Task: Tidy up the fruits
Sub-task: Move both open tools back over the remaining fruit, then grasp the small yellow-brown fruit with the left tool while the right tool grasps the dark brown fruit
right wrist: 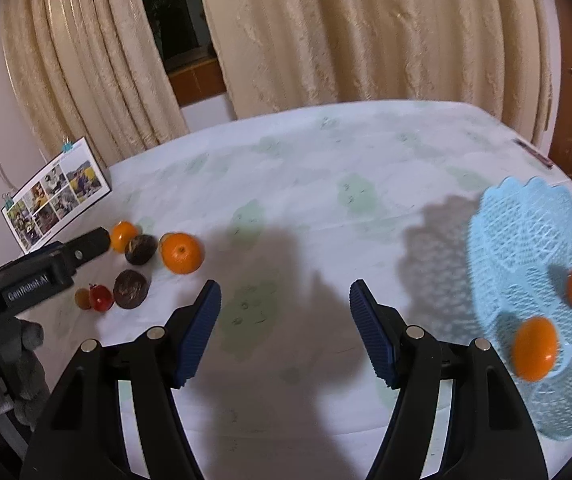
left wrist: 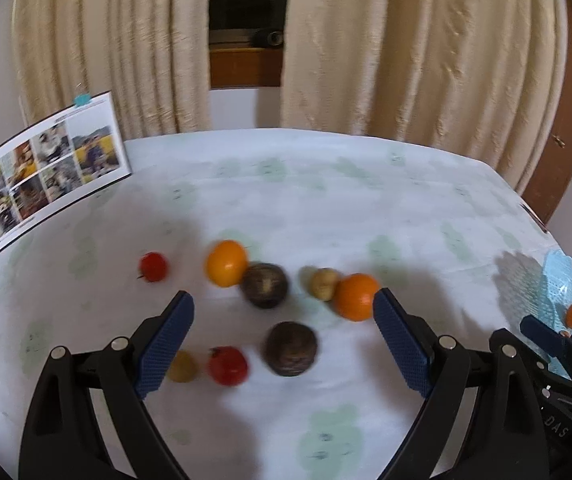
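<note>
Left tongs (left wrist: 283, 310): mine, wide, empty, nearer the loose fruit
Dark fruit (left wrist: 292, 348): between and just ahead of them
Right tongs (right wrist: 286, 304): wide, empty
Basket (right wrist: 526, 240): right, holding seemingly two oranges

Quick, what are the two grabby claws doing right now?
Left gripper: open, holding nothing, above the loose fruits.
Right gripper: open, holding nothing, over bare tablecloth.
</note>
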